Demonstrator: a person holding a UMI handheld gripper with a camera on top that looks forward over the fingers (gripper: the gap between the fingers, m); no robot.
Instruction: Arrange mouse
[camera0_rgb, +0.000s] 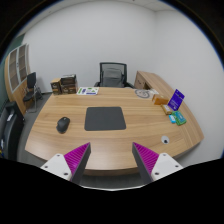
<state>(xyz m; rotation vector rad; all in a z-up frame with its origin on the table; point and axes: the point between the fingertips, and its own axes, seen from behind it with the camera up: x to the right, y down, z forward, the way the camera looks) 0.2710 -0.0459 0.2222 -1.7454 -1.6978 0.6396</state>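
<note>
A black mouse (63, 124) lies on the wooden table (120, 142), to the left of a dark grey mouse mat (104, 119). My gripper (112, 155) hovers above the table's near edge, well short of both. Its two fingers with magenta pads (76, 157) stand wide apart with nothing between them. The mouse sits beyond the left finger, the mat straight ahead of the gap.
A black office chair (114, 75) stands behind the table. Papers (88, 91) and boxes (66, 84) lie at the far left side, a blue-purple box (177, 99) and small items (178, 117) at the right. A shelf (18, 72) lines the left wall.
</note>
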